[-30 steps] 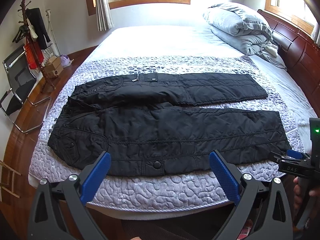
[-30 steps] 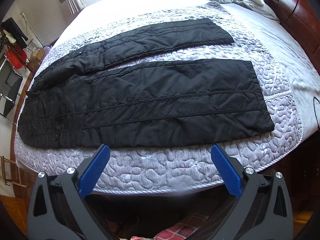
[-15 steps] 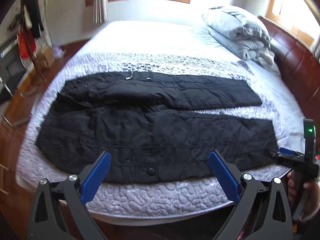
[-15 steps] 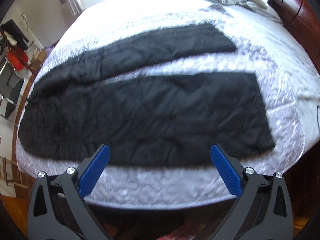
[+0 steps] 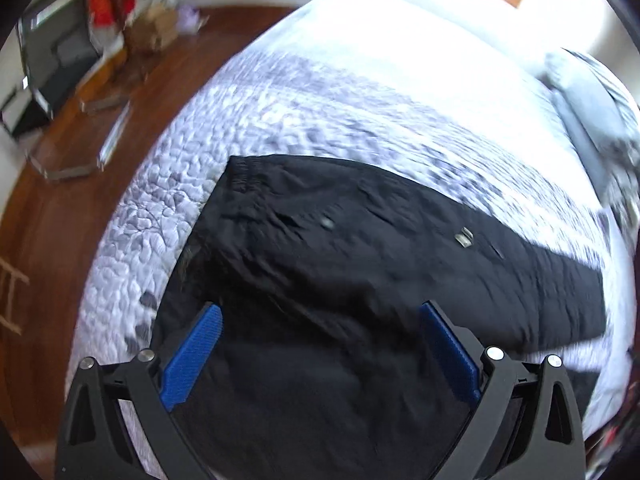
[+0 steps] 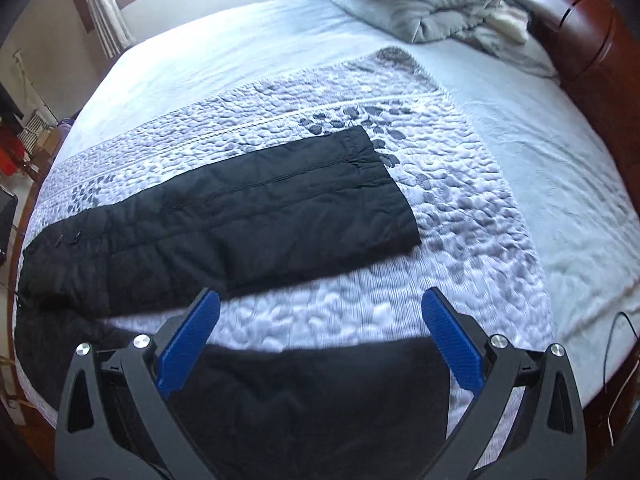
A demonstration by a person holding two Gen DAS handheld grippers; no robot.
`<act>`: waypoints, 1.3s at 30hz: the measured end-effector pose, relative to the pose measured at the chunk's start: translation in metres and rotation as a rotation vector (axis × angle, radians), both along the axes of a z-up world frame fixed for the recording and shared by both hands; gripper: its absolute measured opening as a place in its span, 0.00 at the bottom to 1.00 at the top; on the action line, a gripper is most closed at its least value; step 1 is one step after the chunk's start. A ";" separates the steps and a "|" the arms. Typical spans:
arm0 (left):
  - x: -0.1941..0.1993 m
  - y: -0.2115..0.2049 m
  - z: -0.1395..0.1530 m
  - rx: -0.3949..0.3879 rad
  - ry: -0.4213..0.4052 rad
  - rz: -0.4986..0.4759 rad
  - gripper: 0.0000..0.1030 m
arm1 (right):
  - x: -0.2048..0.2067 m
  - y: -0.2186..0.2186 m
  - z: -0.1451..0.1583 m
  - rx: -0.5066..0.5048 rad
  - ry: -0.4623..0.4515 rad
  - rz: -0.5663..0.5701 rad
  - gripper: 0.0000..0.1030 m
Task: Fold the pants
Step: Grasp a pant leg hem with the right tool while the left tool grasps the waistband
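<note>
Black padded pants (image 5: pixel 360 280) lie flat on the quilted bedspread (image 5: pixel 280 120), legs spread apart. My left gripper (image 5: pixel 320 344) is open, hovering low over the waist end of the pants; the view is blurred. My right gripper (image 6: pixel 320 332) is open above the hem end of the near leg (image 6: pixel 320 400), with the far leg (image 6: pixel 248 216) lying ahead across the quilt (image 6: pixel 460 200). Neither gripper holds cloth.
A folded grey duvet (image 6: pixel 420 4) lies at the head of the bed by the wooden headboard (image 6: pixel 580 32). A chair and clothes rack (image 5: pixel 80 40) stand on the wooden floor (image 5: pixel 48 208) to the left. A cable (image 6: pixel 616 360) hangs off the right bed edge.
Both grippers have moved forward and down over the pants. The left one swung toward the waist end, the right one toward the hem end of the near leg. Both stay open.
</note>
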State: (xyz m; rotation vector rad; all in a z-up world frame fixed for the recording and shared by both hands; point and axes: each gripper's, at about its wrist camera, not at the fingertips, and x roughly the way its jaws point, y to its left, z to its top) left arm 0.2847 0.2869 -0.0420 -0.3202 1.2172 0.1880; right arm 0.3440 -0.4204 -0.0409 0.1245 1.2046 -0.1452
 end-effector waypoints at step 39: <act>0.102 0.032 -0.121 -0.039 0.387 0.096 0.62 | 0.190 -0.072 -0.116 0.034 0.180 -0.026 0.97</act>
